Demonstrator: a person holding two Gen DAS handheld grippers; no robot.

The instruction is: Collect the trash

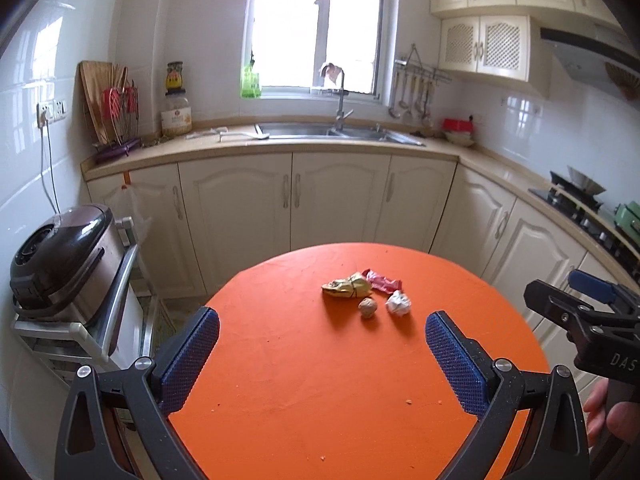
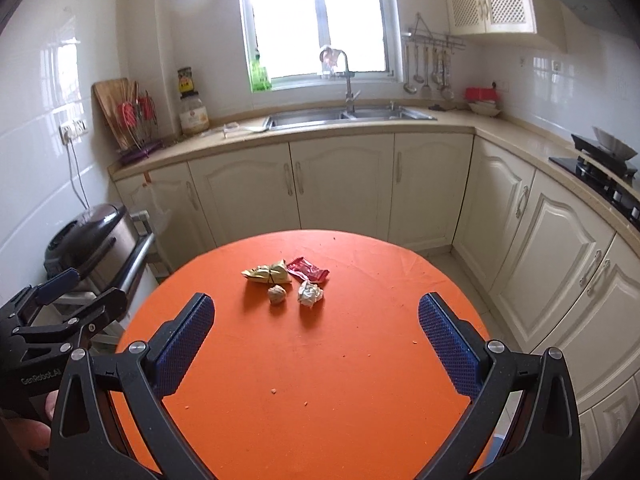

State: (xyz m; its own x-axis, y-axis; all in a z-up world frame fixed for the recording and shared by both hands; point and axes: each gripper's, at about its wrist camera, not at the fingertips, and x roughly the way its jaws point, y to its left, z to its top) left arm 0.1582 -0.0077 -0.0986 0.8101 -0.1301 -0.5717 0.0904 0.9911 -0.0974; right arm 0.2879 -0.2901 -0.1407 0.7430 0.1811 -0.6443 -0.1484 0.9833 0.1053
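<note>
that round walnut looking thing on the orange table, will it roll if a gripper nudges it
Probably. The walnut looks round with little flat base, so a side nudge could roll it toward the white crumpled paper beside it. Its ridged shell looks hard, so it likely won't squash but may slip from the pads unless gripped squarely.

Four bits of trash lie in a loose cluster on the orange surface [image 2: 320,360], toward its far side. Taking the round, tan walnut-like ball [image 2: 277,294] as landmark: a crumpled yellow wrapper [image 2: 267,273] lies flat just behind it, nearly touching. A crumpled white paper wad [image 2: 309,293] sits just to its right, apart. A flat red wrapper [image 2: 308,270] lies behind the wad, right of the yellow one.
</note>
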